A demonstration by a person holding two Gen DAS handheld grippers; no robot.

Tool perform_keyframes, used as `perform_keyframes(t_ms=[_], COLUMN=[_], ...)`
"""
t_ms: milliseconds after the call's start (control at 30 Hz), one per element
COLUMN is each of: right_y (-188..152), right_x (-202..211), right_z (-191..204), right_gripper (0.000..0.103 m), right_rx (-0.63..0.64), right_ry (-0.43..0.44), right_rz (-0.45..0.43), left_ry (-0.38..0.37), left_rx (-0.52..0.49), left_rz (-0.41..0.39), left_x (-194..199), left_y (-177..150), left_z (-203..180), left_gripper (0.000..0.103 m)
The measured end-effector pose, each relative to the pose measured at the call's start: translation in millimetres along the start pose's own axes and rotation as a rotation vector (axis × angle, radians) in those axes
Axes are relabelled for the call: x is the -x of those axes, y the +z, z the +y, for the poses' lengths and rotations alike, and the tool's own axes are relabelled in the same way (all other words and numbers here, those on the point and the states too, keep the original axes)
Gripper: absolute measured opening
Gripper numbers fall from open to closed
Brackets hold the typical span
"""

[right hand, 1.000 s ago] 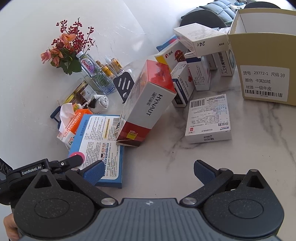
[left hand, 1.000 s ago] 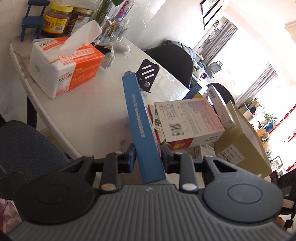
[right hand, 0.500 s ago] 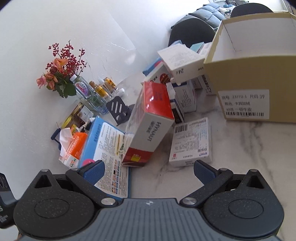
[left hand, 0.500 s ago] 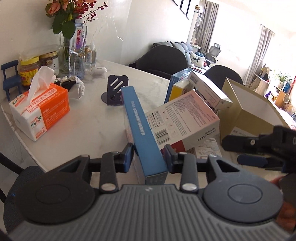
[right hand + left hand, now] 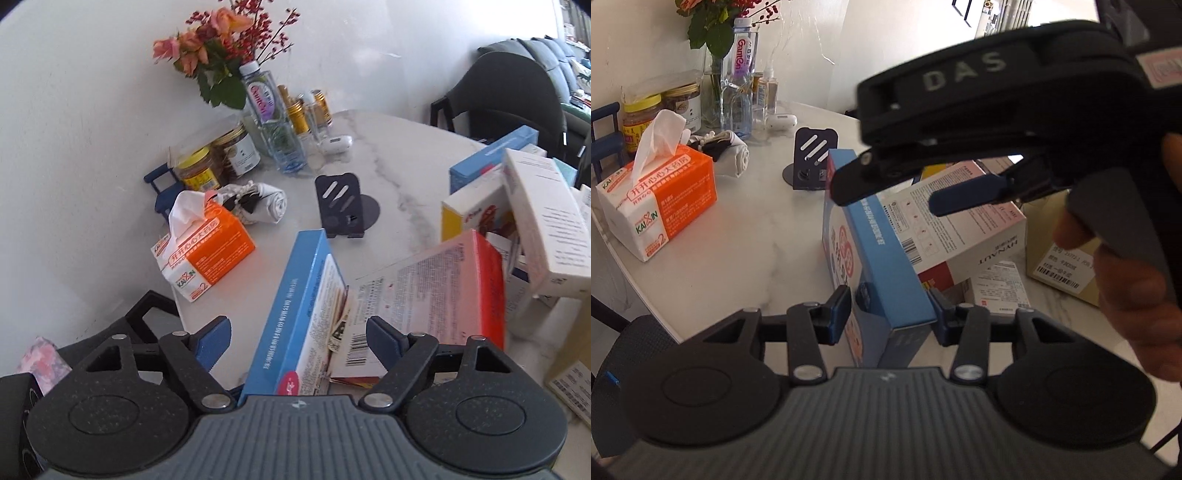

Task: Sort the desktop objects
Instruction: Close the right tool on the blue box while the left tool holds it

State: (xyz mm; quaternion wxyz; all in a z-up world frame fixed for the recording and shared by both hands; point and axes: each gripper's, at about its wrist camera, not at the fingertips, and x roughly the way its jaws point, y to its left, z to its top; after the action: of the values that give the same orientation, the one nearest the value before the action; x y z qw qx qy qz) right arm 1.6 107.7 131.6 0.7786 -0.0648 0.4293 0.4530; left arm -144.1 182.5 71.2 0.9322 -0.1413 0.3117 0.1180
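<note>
A long blue box stands on its narrow edge on the white marble table, beside a white and red HYNAUT box. My left gripper is open around the blue box's near end. Its right finger touches the box and its left finger stands slightly off it. My right gripper comes in from above, held by a hand. In the right wrist view the right gripper is wide open, with the blue box between its fingers and clear of both pads.
An orange tissue box, a black phone stand, jars, bottles and a flower vase fill the far left. Stacked medicine boxes and a cardboard carton crowd the right. The table edge runs close on the left.
My left gripper's jaws have widened and the blue box now sits off-centre between them. My right gripper swung left over the box and now straddles it.
</note>
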Motion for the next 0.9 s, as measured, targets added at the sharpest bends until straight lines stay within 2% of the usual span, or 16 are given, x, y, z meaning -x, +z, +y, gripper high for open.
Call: perform_keyframes(t_ms=[133, 400, 567, 600, 900], right_y=[11, 13, 13, 13, 11], right_x=[-28, -46, -57, -59, -52], right_z=[12, 18, 22, 23, 25], right_gripper=[0.069, 0.067, 0.054, 0.054, 0.049], right_rx=[0.039, 0.071, 0.092, 0.096, 0.079], right_ry=[0.017, 0.004, -0.007, -0.009, -0.016], right_rz=[0.086, 0.144, 0.179, 0.186, 0.172], left_ry=[0.012, 0.032, 0.060, 0.063, 0.065], left_rx=[-0.016, -0.030, -0.050, -0.052, -0.066], left_rz=[0.002, 0.014, 0.019, 0.021, 0.039], left_x=[-1, -8, -14, -15, -24], left_y=[0, 0, 0, 0, 3], left_z=[-1, 2, 1, 1, -3], left_gripper=[0.044, 0.045, 0.045, 0.045, 0.046])
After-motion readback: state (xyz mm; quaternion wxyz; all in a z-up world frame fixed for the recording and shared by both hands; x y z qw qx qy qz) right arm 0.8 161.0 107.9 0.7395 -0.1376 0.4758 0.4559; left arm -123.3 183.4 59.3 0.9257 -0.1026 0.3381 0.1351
